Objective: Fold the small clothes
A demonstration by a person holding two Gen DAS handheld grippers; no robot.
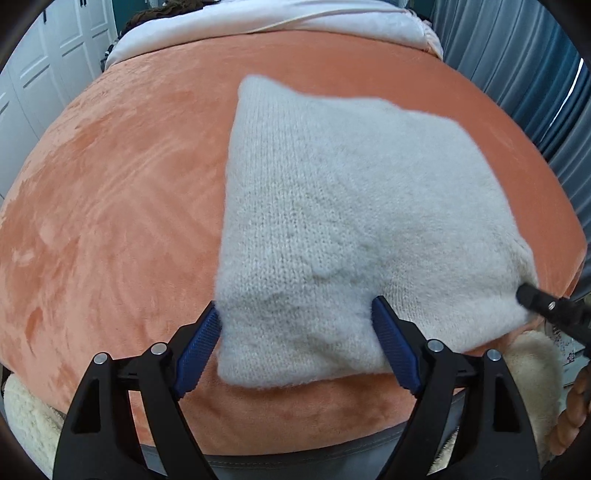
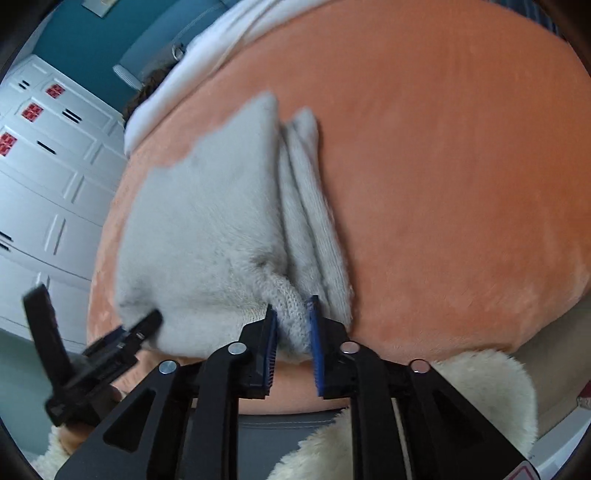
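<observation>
A wide orange plush bed cover [image 1: 110,206] fills most of both views, its soft nap running back to a white duvet [image 1: 258,22] bunched along the far edge. White panelled wardrobe doors [image 1: 44,62] stand to the left of the bed and grey-blue curtains [image 1: 517,74] hang to the right. A cream fleecy blanket [image 2: 480,391] lies at the near edge of the bed, below the orange cover. On the cover, towards its near right part, lies a white fuzzy knitted garment [image 1: 351,206], folded into a rough rectangle with several layers stacked along one side. The left gripper [image 1: 295,317] sits at the garment's near left corner with its two blue-padded fingers [image 1: 199,347] spread wide apart, one at the left edge of the knit and the other resting on top of it, so it is open and holds nothing. The right gripper [image 2: 291,310] is at the garment's near right corner, and its blue pads are closed in on a bunched fold of the knit, pinching the fabric between them. In the left wrist view only the black tip of the right gripper shows, touching the garment's right corner. In the right wrist view the left gripper appears blurred at the lower left, beside the knit.
</observation>
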